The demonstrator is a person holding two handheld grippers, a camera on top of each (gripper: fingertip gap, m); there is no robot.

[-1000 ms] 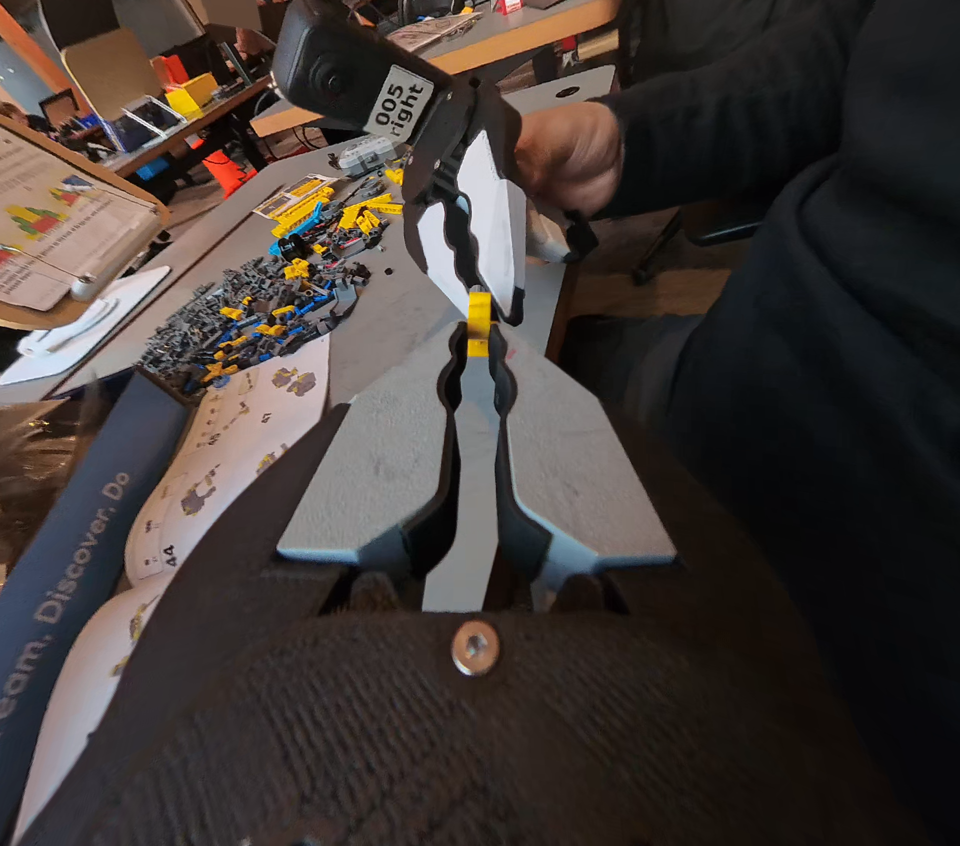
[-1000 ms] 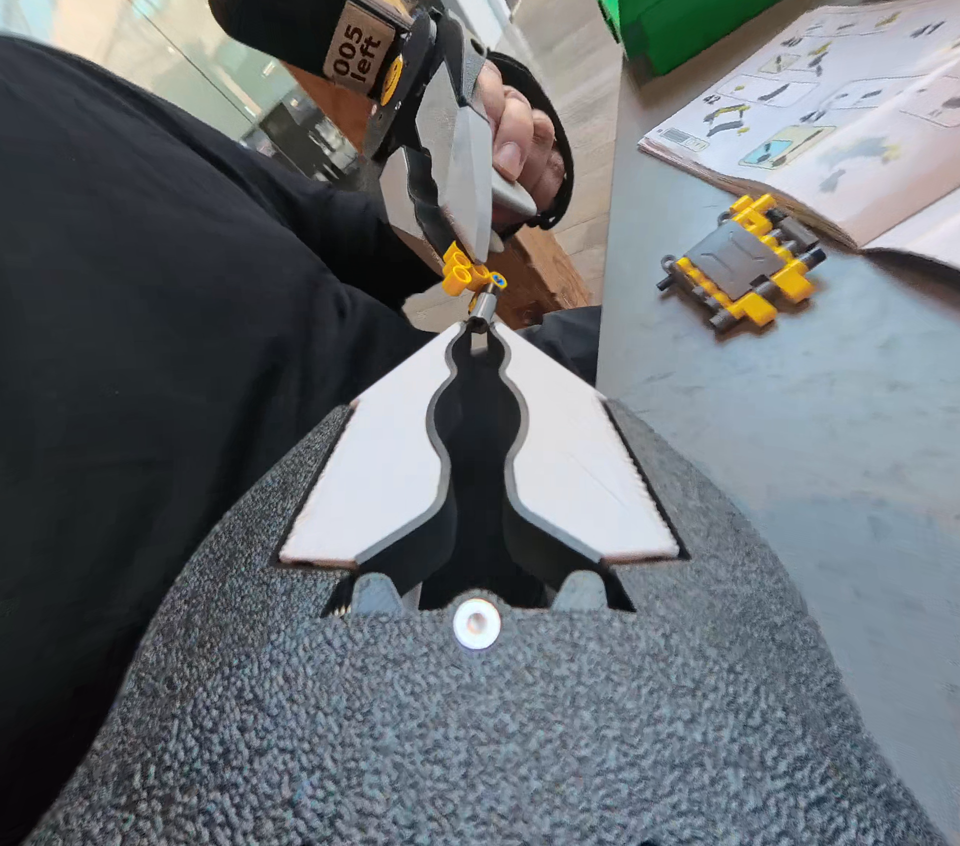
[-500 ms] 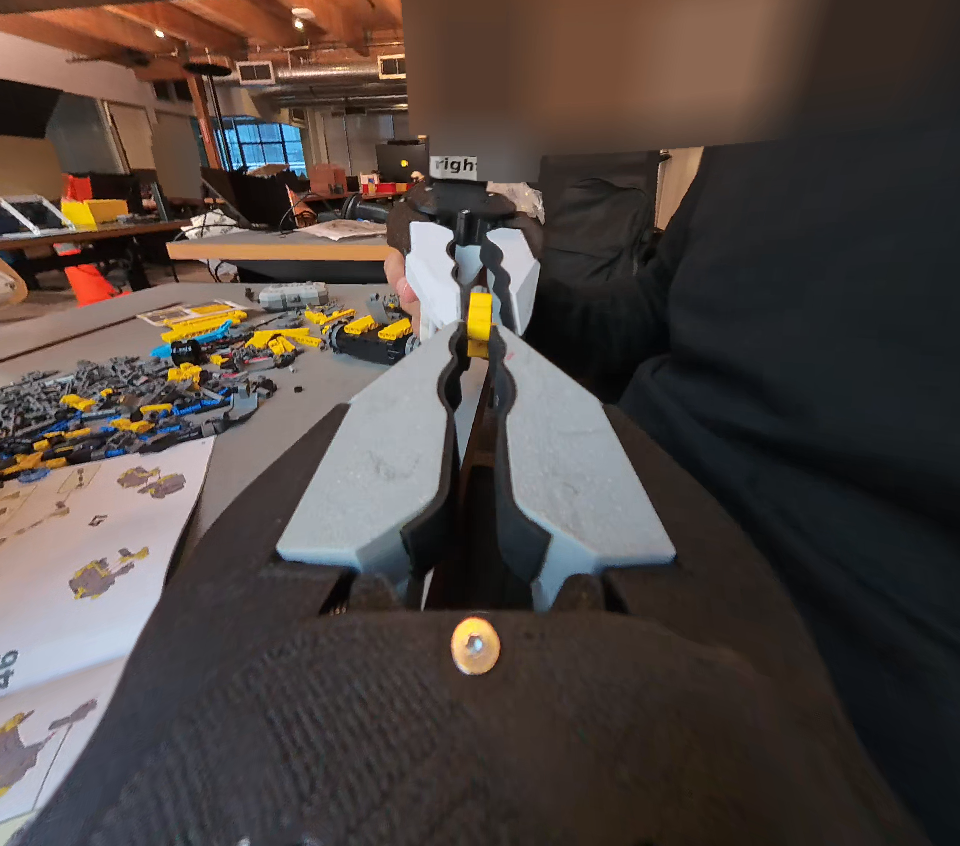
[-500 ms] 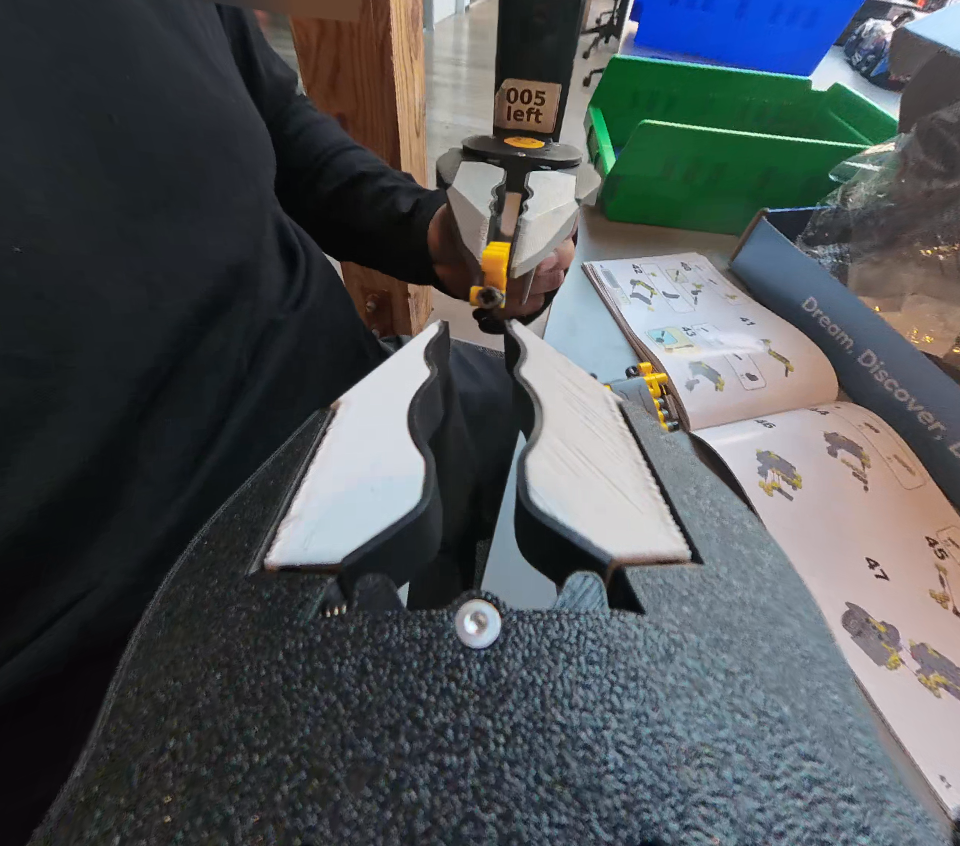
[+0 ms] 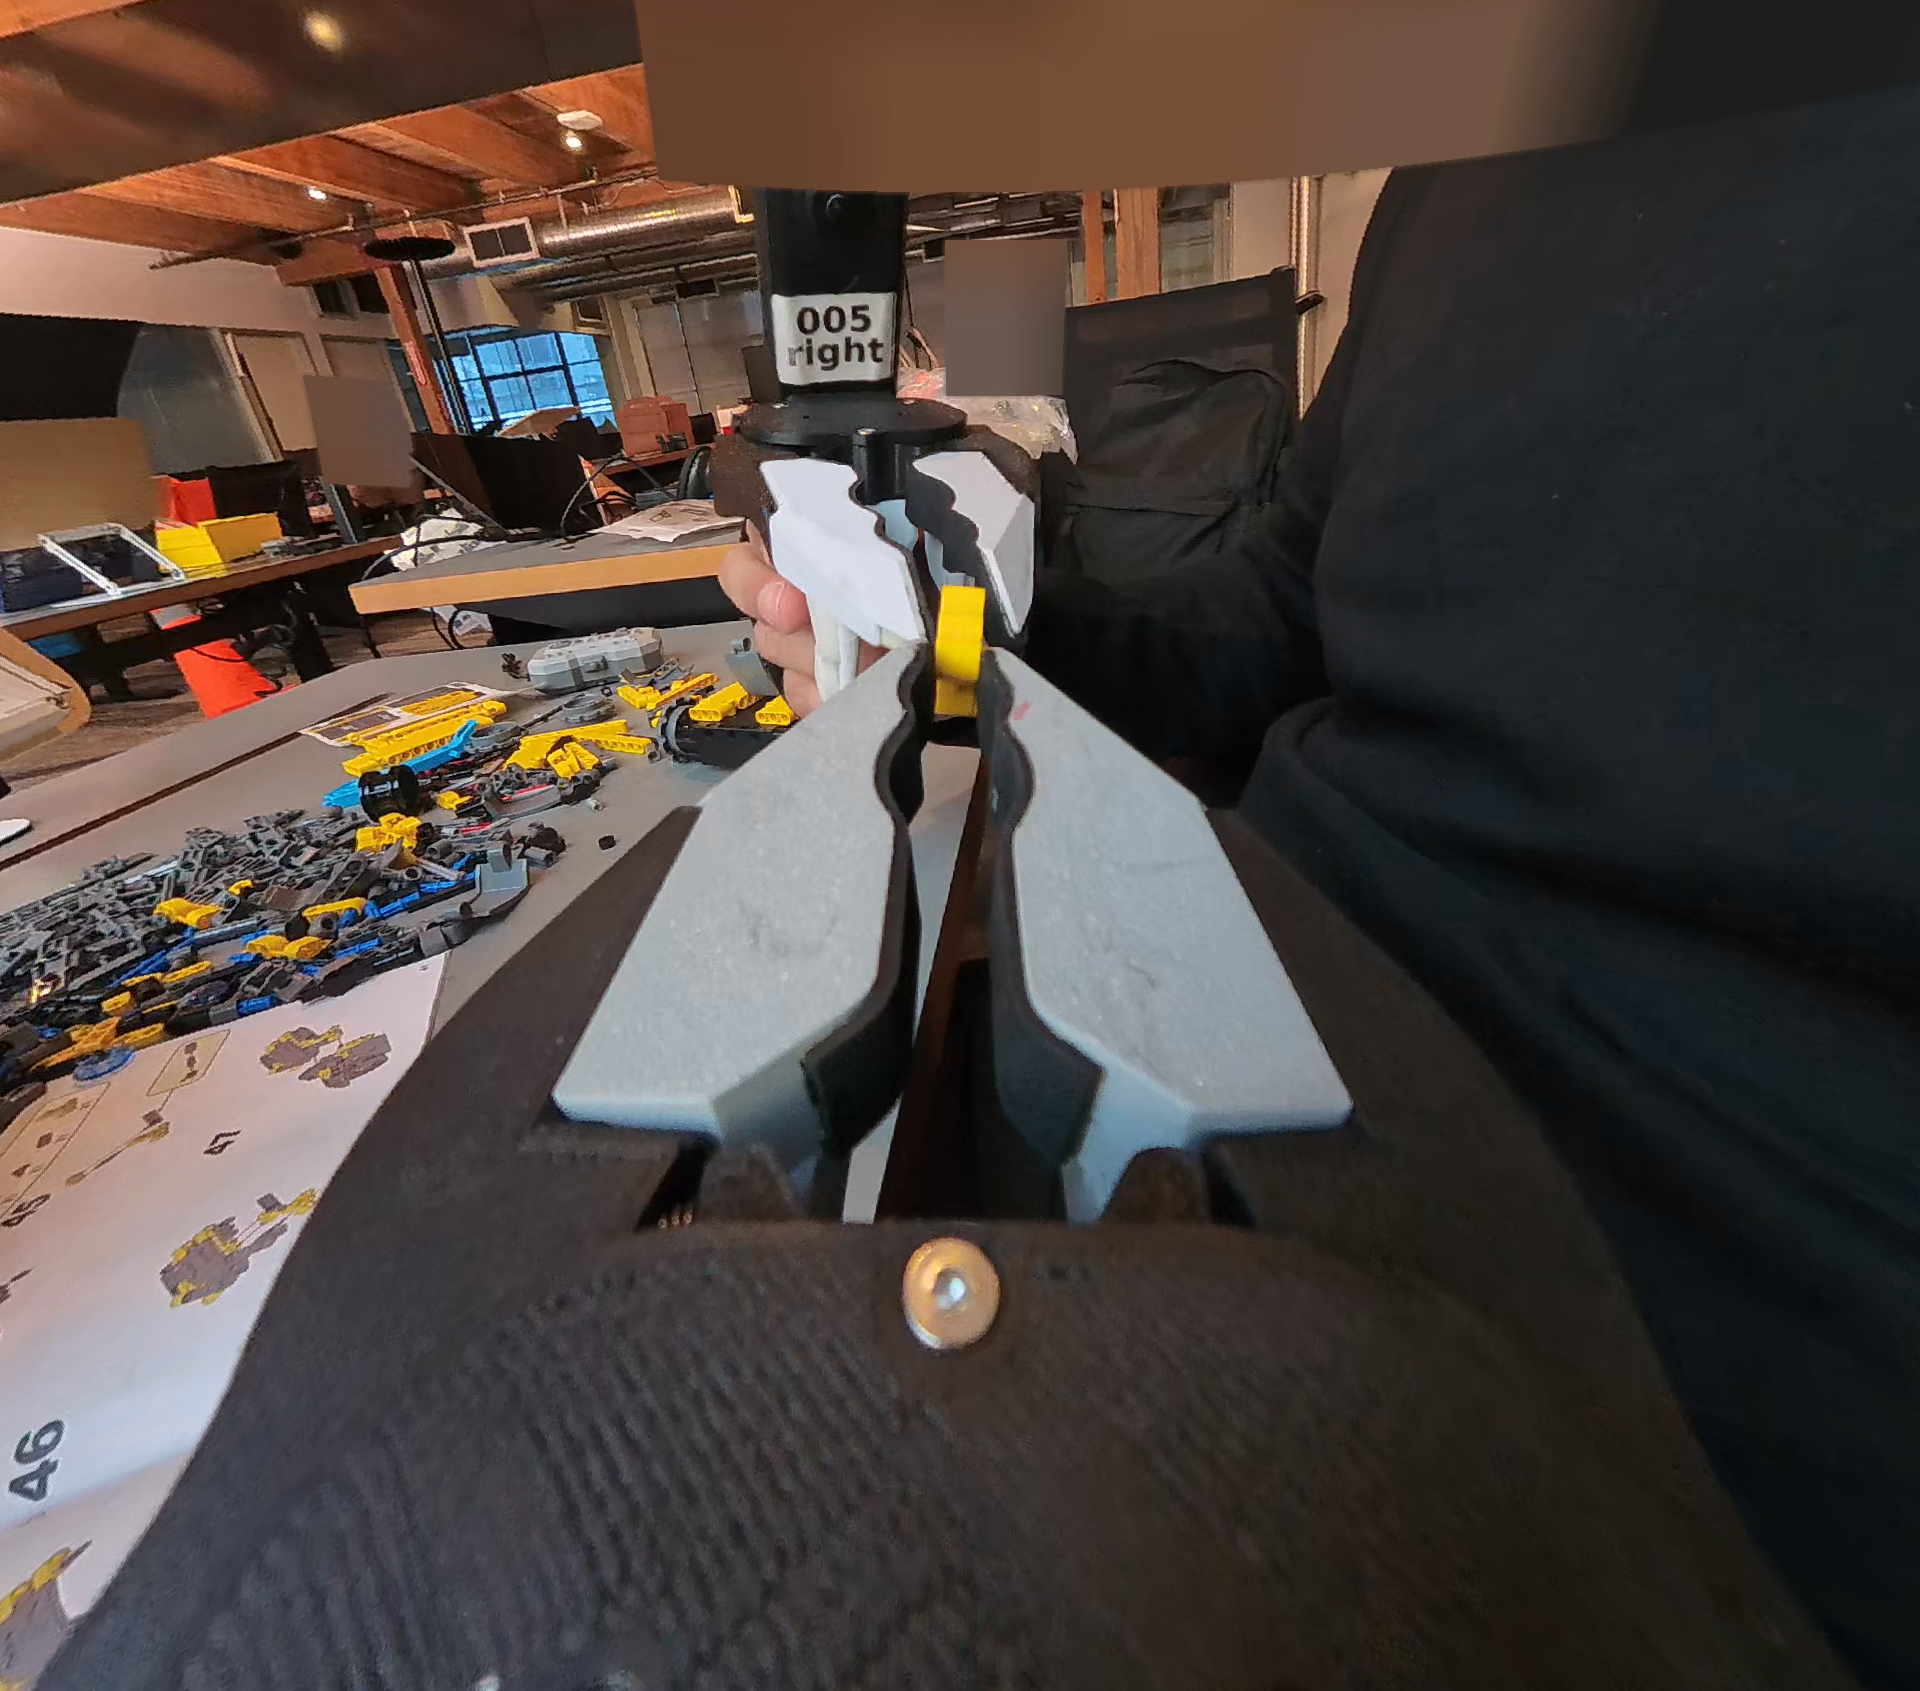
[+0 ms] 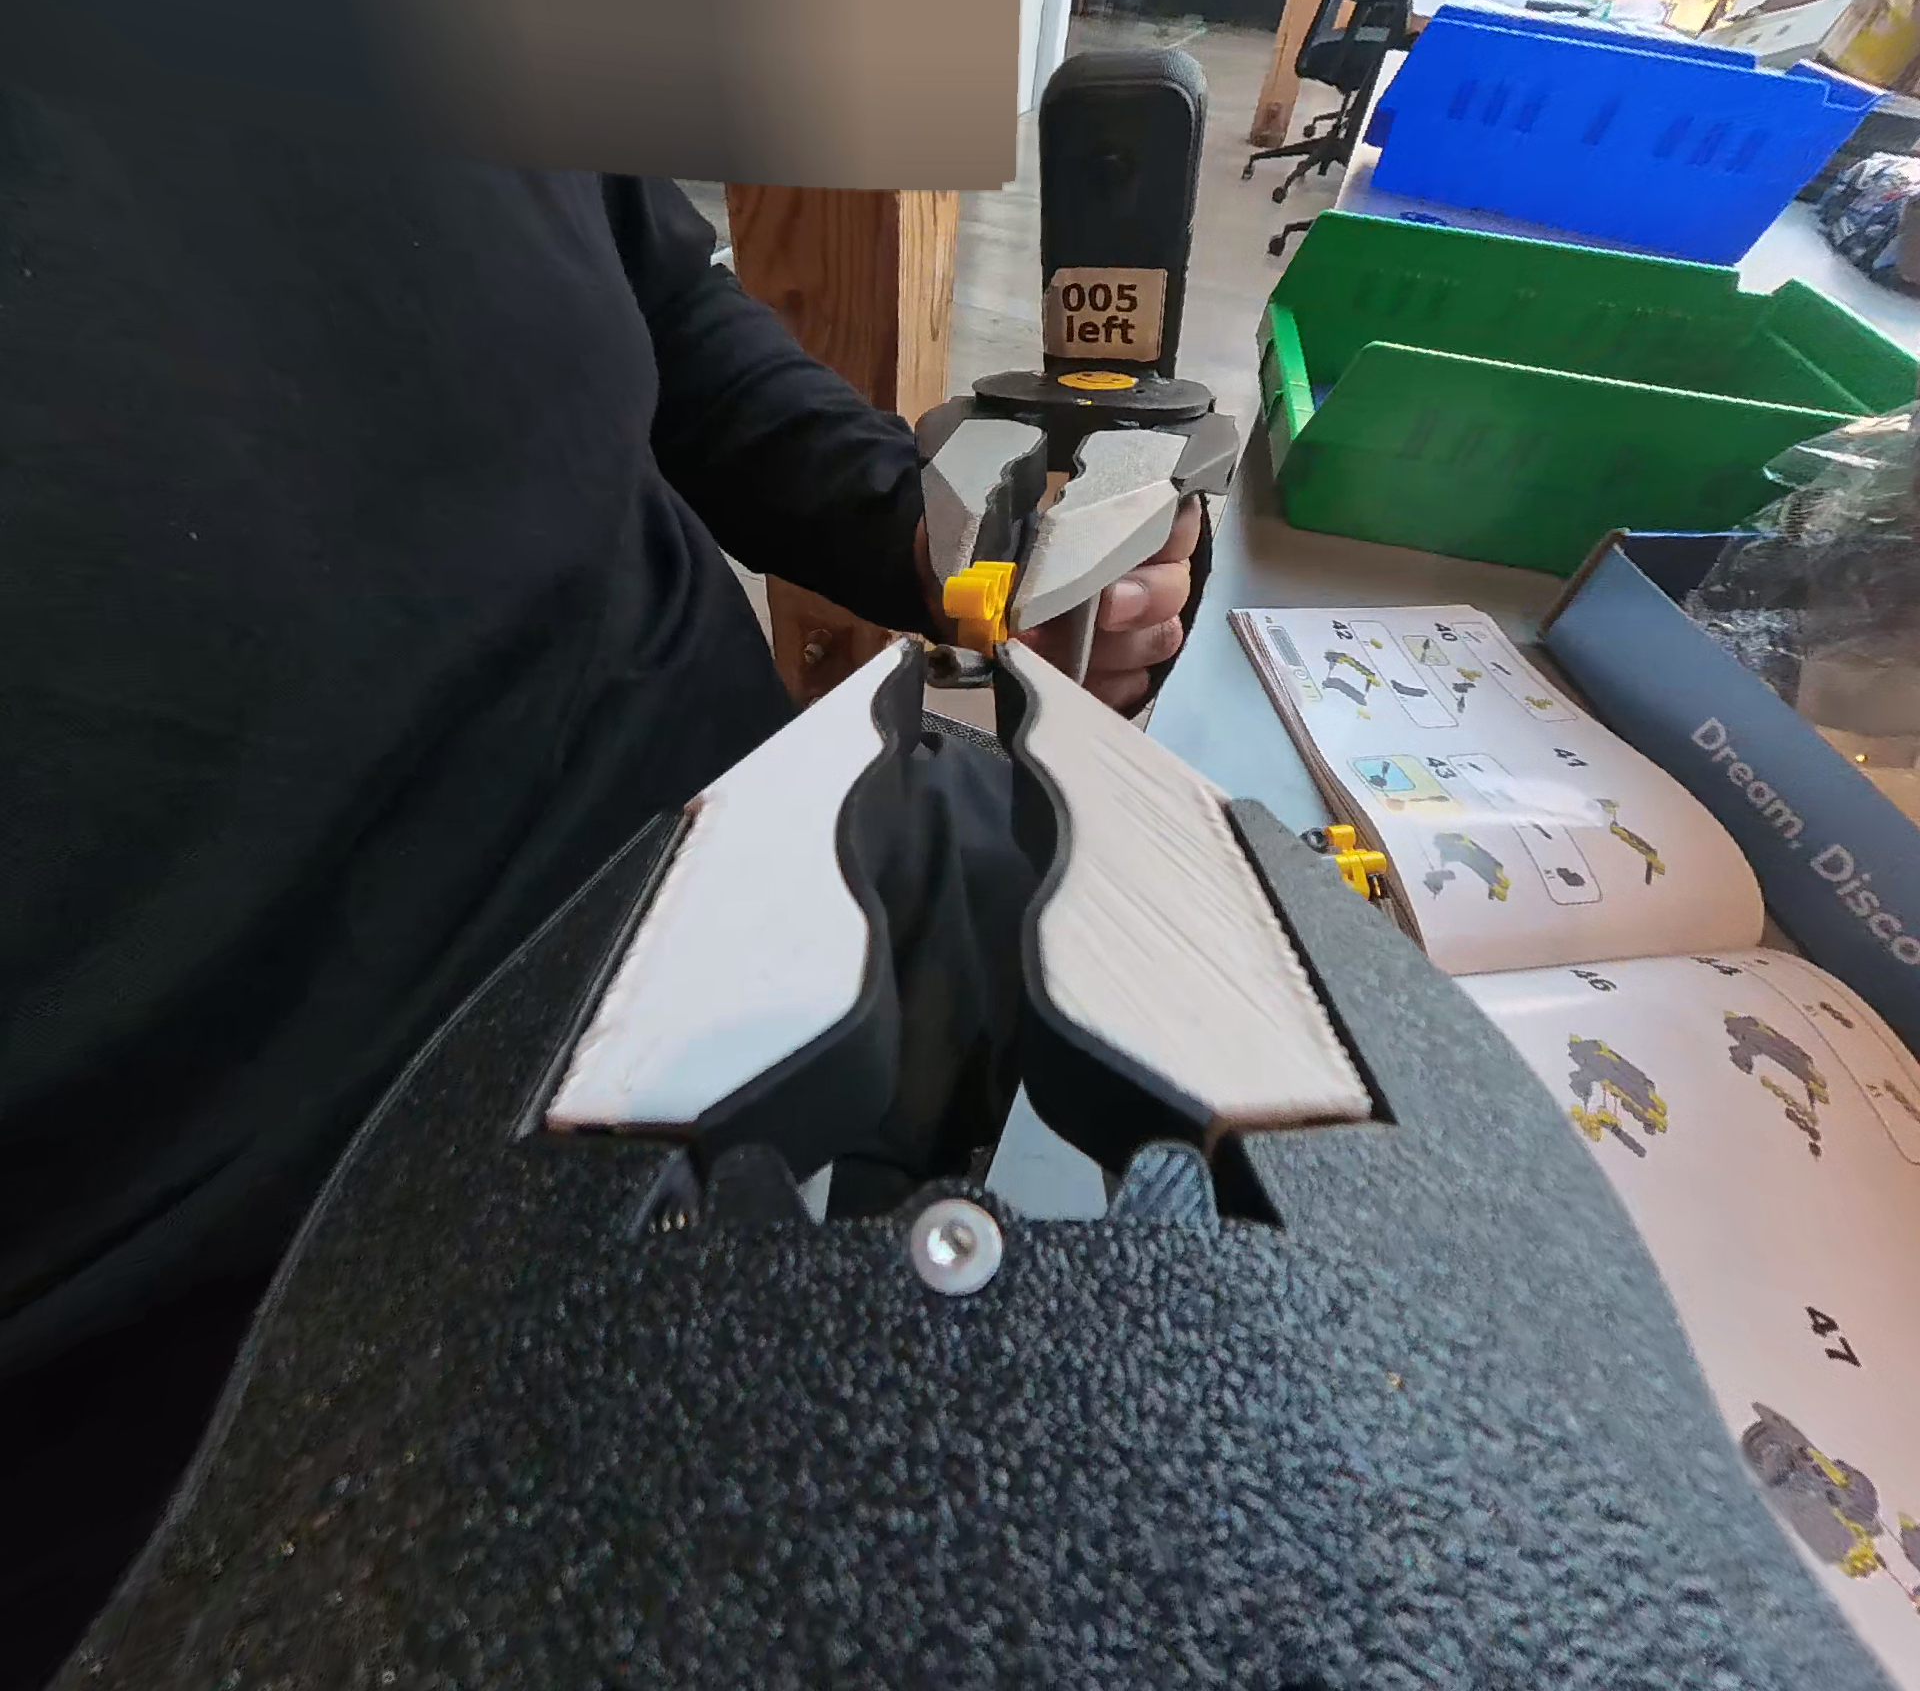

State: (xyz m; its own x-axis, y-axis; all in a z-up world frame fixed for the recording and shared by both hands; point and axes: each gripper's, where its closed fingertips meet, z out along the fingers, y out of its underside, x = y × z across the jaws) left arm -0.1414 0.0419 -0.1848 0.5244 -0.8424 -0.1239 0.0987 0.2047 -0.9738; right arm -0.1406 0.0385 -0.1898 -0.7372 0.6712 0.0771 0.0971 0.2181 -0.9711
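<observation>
Now we hold the left gripper (image 5: 951,675) up at centre frame, jaws pinched narrow on a small yellow connector piece (image 5: 957,649), lifted clear of the tabletop (image 5: 312,737) so both tools can meet in the air. Facing it, our right gripper (image 6: 958,662) has its jaws nearly closed on a short grey pin (image 6: 951,665) touching the connector's underside. Loose bricks (image 5: 260,903) lie lower left; an open instruction booklet (image 6: 1507,810) sits at right.
</observation>
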